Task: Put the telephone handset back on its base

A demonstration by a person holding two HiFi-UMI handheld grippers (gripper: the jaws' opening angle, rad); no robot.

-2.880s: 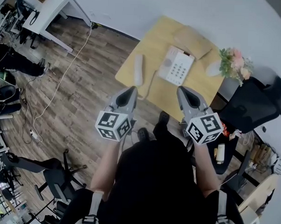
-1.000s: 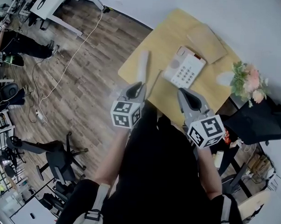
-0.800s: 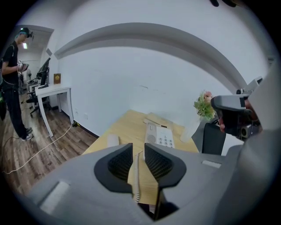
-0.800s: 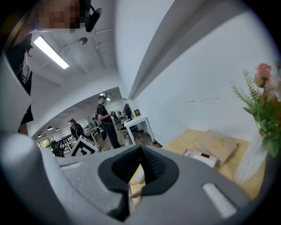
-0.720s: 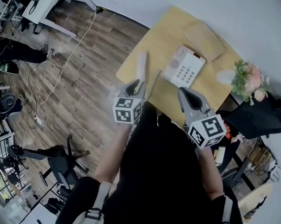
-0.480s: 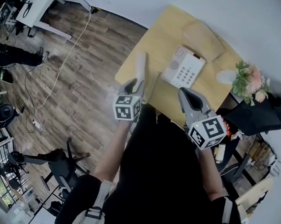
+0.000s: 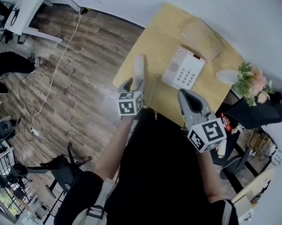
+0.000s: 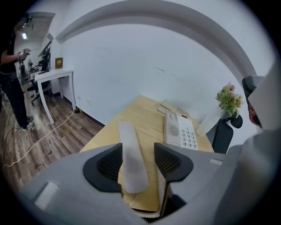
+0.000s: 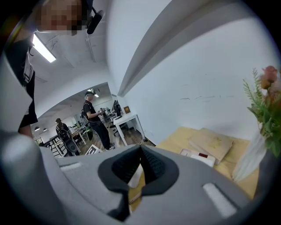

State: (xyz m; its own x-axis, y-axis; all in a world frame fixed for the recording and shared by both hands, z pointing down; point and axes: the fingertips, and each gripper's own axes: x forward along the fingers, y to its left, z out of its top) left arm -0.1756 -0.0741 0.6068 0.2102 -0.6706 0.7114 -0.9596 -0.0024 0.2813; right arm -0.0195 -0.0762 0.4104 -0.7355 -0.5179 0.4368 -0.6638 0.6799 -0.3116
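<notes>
A grey-white telephone handset (image 7: 139, 68) lies on the yellow wooden table (image 7: 163, 31), left of the white phone base (image 7: 184, 68) with its keypad. A coiled cord (image 8: 160, 190) runs off the table's near edge. My left gripper (image 7: 131, 81) hovers at the handset's near end. Its jaws have just been opening, and in the left gripper view the handset (image 8: 131, 156) shows between them, with the pads (image 8: 170, 161) not pressing on it. My right gripper (image 7: 183, 93) hangs at the table's front edge before the base, shut and empty.
A tan pad (image 7: 201, 33) lies at the table's back, and a white vase of flowers (image 7: 247, 79) stands at its right end. A black office chair (image 7: 264, 113) is to the right. A white desk (image 8: 55, 75) and people (image 9: 91, 115) are off to the left.
My left gripper has come forward and down to the handset's near end, and its jaws have opened. The right gripper has shifted slightly and stays shut.
</notes>
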